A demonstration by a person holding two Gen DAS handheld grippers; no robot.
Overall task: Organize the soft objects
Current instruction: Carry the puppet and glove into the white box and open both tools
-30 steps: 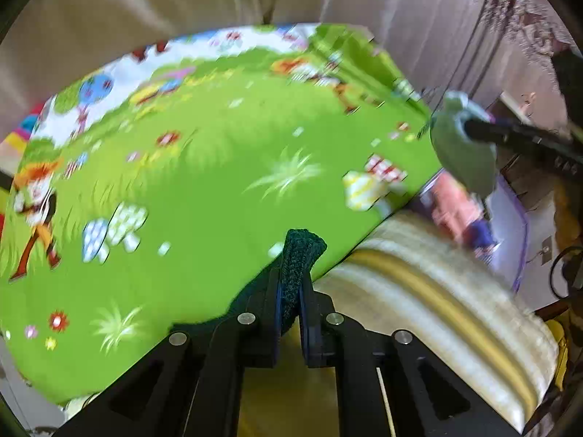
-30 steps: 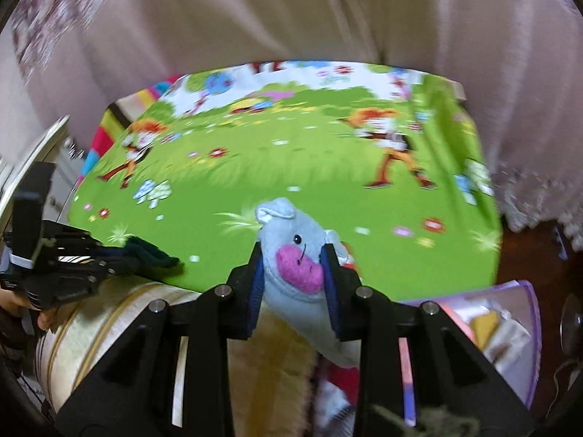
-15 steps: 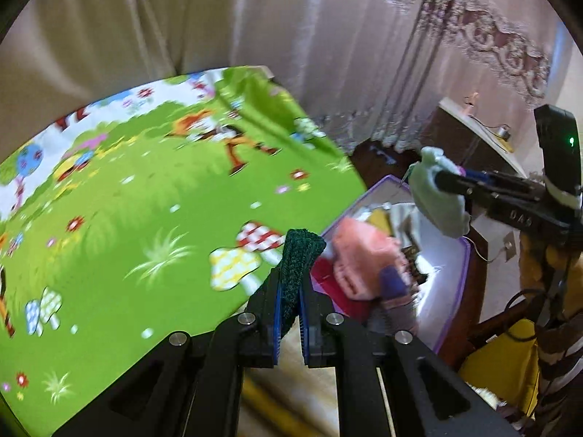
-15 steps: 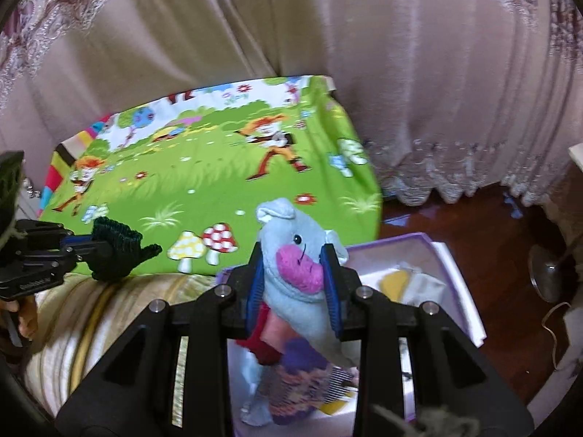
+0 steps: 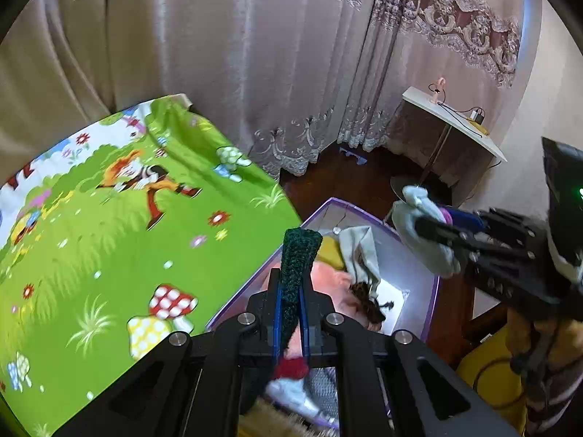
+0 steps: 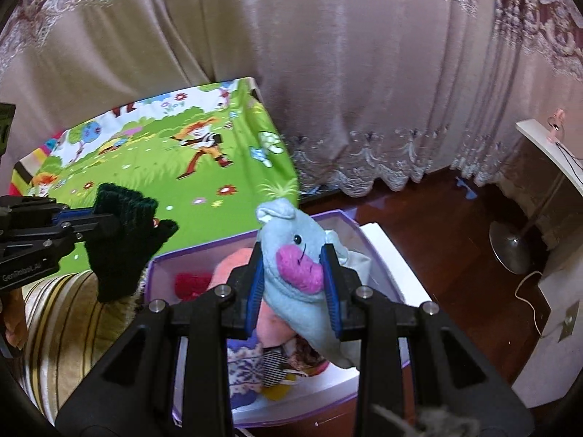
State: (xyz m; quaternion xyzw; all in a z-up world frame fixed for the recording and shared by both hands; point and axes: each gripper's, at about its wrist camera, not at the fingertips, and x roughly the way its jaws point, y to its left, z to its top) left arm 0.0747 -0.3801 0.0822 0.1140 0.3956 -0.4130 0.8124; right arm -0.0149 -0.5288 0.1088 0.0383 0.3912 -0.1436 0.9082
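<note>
Jaws clamped around blue plush toy (image 6: 295,266)

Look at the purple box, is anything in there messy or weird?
Nothing is broken or spilled. The clothes inside the purple box lie in a jumbled heap, unfolded. The green glove and blue plush toy are held above it.

A bin (image 6: 379,244) of soft things sits on the floor (image 6: 437,225), right of a mat (image 6: 145,167); curtains (image 6: 328,73) hang behind both.
</note>
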